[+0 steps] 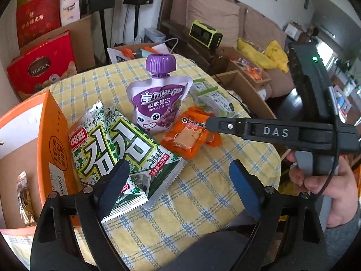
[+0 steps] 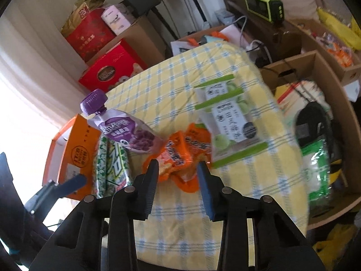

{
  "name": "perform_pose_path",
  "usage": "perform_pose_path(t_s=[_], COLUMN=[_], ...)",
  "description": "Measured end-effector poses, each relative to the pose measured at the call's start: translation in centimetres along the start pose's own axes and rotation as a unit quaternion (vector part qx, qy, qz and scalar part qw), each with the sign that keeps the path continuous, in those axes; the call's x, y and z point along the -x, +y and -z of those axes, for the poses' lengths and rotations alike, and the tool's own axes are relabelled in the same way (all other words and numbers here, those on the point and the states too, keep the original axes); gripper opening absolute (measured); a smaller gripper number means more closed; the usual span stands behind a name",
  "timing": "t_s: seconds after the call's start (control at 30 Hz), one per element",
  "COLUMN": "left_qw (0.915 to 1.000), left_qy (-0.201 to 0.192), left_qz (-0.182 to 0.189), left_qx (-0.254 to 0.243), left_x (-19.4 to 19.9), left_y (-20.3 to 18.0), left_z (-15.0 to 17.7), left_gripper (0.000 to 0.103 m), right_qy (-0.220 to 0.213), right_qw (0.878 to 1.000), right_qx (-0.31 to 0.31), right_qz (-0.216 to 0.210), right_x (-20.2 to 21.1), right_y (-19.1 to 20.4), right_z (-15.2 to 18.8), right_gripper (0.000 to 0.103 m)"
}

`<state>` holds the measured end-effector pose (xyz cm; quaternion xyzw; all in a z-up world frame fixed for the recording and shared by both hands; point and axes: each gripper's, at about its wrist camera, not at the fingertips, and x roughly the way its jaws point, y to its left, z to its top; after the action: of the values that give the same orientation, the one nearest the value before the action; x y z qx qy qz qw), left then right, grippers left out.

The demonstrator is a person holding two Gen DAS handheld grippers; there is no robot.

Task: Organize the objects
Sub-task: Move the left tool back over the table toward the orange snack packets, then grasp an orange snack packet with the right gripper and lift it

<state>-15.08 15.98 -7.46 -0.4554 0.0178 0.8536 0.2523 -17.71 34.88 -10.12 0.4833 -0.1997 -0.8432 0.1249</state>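
Note:
On the yellow checked tablecloth lie two green-white seaweed packets, an upright purple jelly pouch, an orange snack packet and clear green-striped packets. An open orange box stands at the left edge. My left gripper is open. Its left finger hangs over the near end of the seaweed packets, and its right finger is over bare cloth. My right gripper reaches in from the right, its pads pinching the crumpled orange snack packet, which rests on the cloth.
Red gift boxes and cardboard cartons stand behind the table. To the right sit open cardboard boxes with bags inside, a sofa and a green radio. A person's hand holds the right gripper's handle.

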Motion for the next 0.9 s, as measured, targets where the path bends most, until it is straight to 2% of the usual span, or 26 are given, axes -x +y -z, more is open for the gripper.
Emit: perform_pose_path(t_s=[0.5,0.6,0.8,0.9], left_qw=[0.9998,0.9998,0.9997,0.9997], left_qy=[0.006,0.007,0.007,0.008], left_qz=[0.009,0.010,0.012,0.013], left_qx=[0.014,0.016,0.018,0.017], left_x=[0.1,0.2,0.3,0.4], left_y=[1.0,1.1,1.2,1.2], left_z=[0.5,0.7,0.8,0.8], left_gripper=[0.088,0.088,0.088,0.088], right_qy=[0.035,0.022,0.001,-0.006], right_qw=[0.993,0.990,0.989,0.986], right_qx=[-0.072,-0.097,-0.117,-0.135], right_qz=[-0.086,-0.102,-0.093,-0.100], right_x=[-2.2,-2.3,-2.9,-3.1], right_y=[0.0,-0.3,0.1,-0.1], right_z=[2.0,2.0,2.2,2.7], right_gripper=[0.036,0.036,0.036,0.029])
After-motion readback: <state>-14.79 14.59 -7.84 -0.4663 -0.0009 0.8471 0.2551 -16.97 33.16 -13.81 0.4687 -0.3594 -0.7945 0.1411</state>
